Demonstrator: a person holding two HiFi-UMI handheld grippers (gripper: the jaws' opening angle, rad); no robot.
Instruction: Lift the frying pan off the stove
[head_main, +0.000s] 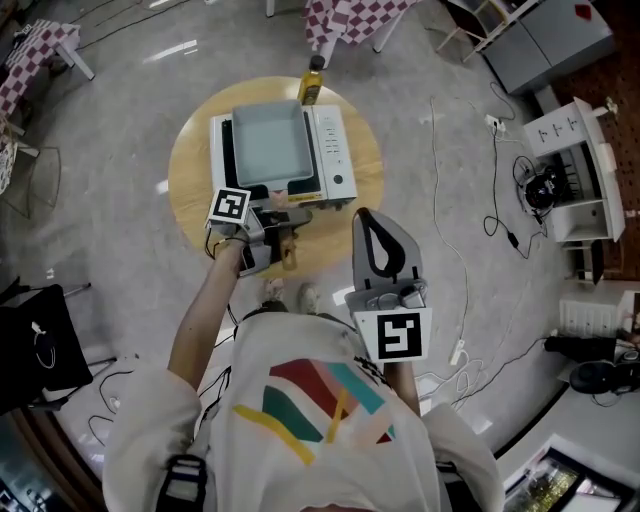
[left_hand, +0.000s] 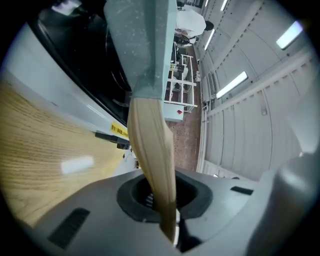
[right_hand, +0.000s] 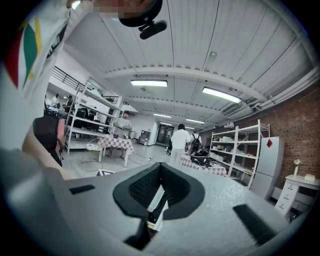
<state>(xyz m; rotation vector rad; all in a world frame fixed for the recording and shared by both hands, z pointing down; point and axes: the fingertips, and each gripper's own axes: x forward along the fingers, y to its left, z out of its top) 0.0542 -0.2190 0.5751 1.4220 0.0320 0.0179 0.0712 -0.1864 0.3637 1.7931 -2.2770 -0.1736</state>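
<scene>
A square grey-blue frying pan (head_main: 268, 145) sits on the white stove (head_main: 335, 150) on a round wooden table (head_main: 190, 160). Its pale wooden handle (head_main: 287, 215) points toward me. My left gripper (head_main: 272, 225) is shut on that handle at the stove's near edge. In the left gripper view the handle (left_hand: 150, 150) runs down between the jaws of the left gripper (left_hand: 167, 220), with the pan (left_hand: 142, 45) above and the stove (left_hand: 60, 85) to the left. My right gripper (head_main: 365, 215) is held up off the table near my chest, its jaws together and holding nothing; in its own view the right gripper (right_hand: 159, 200) faces the room.
A yellow bottle (head_main: 312, 82) stands at the table's far edge behind the stove. Cables trail across the floor at the right (head_main: 500, 210). A black chair (head_main: 40, 340) stands at the left. Shelves (right_hand: 240, 150) and people show far off.
</scene>
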